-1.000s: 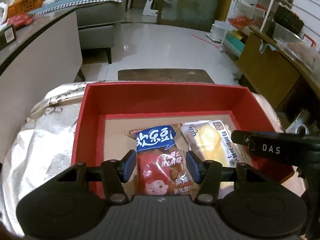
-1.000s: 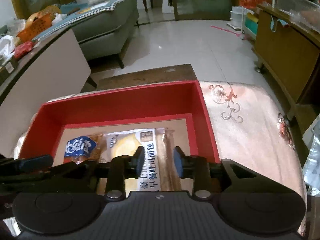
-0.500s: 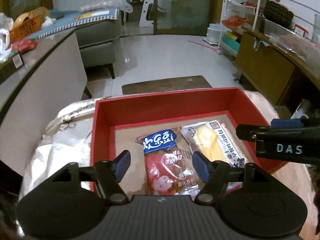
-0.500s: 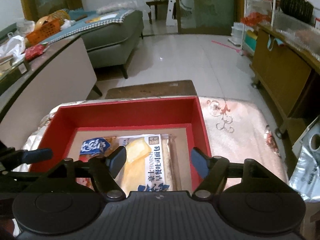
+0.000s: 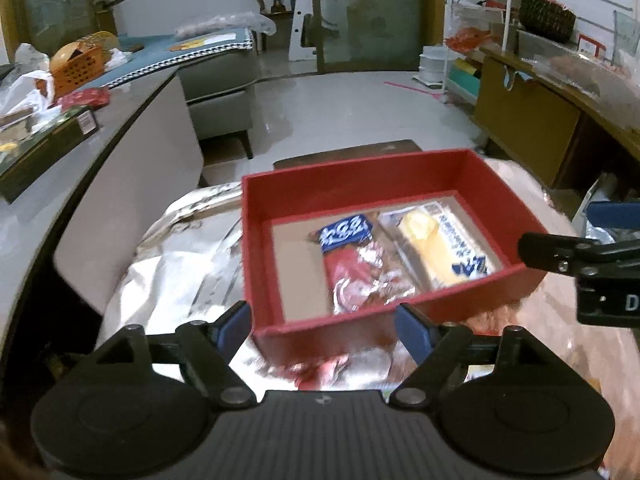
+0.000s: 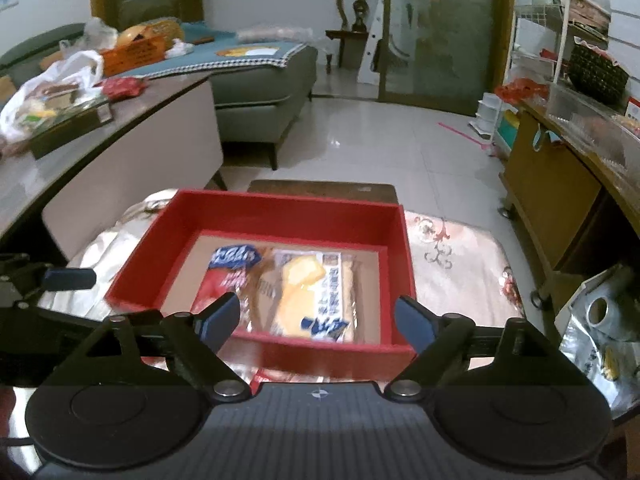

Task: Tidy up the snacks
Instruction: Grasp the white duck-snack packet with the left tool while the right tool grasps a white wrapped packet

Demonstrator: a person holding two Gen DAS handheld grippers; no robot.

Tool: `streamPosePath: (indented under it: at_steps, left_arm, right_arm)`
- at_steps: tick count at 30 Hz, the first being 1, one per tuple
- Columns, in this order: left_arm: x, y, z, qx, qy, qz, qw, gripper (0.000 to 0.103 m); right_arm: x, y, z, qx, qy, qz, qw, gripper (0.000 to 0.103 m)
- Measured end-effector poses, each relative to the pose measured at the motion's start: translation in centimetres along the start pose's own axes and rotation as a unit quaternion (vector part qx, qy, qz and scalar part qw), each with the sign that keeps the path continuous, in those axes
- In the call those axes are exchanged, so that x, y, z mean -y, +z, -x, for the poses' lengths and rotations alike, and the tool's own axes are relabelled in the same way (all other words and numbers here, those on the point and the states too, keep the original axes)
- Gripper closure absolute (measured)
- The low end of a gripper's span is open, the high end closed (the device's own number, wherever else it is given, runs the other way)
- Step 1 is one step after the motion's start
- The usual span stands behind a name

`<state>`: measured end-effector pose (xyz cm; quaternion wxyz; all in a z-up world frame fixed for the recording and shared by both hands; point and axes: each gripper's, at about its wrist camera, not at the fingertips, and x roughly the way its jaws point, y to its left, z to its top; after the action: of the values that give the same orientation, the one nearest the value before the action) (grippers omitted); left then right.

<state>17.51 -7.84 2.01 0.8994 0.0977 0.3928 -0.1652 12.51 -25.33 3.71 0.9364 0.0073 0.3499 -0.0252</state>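
- Left wrist view: 1 red box on cloth-covered desk, w/ 2 snack packs: red-blue pack, yellow cake pack, side by side.
- Left hand-held gripper: jaws just been opening, spread, nothing between.
- Right hand-held gripper: same, spread & empty.

red-blue snack | yellow snack | flat, side by side, red box

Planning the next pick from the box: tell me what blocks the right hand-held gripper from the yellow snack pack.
Only the red box's near wall stands between the right hand-held gripper and the yellow snack pack. The jaws, which have just been opening, hold nothing; from above, nothing covers the pack.
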Motion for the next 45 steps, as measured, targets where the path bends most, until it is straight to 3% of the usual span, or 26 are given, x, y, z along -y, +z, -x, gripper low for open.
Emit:
streamPosePath:
  at_steps: [17,24,29,34,38,41,43,45]
  left_arm:
    - [0.0,-3.9,3.9,-0.010,-0.005,-0.013,0.9999,0.028]
    - [-1.8,-6.5,3.6,-0.075,-0.022,0.037,0.9962,0.023]
    - [-2.7,-8.1,1.5,-0.144,-0.050,0.111,0.9821,0.023]
    - [-2.0,-8.9,-0.3,-0.178,-0.050,0.143,0.9723,0.024]
    - [0.4,-8.5,-0.3,-0.161,-0.041,0.066,0.9839,0.024]
    - [1.8,-7.6,0.0,-0.148,-0.090,-0.015,0.9849,0.024]
    - [2.8,-7.4,0.5,-0.139,-0.132,-0.106,0.9757,0.024]
    - [3.6,-7.5,0.9,-0.143,-0.143,-0.184,0.9618,0.024]
  right_arm:
    - [-0.6,-3.4,3.4,-0.007,0.012,-0.001,1.000,0.011]
    - [0.4,-4.4,3.8,-0.013,0.024,-0.010,1.000,0.010]
    - [1.1,-4.6,4.6,-0.007,0.018,-0.002,1.000,0.009]
    - [2.1,-4.9,5.3,-0.004,0.021,-0.008,1.000,0.009]
    - [3.1,-5.5,5.4,-0.015,0.023,-0.007,1.000,0.009]
    - [3.9,-6.1,5.5,-0.025,0.023,-0.009,0.999,0.009]
    - [4.5,-6.6,5.6,-0.030,0.019,-0.012,0.999,0.009]
    - [5.1,-7.1,5.5,-0.038,0.018,-0.018,0.999,0.009]
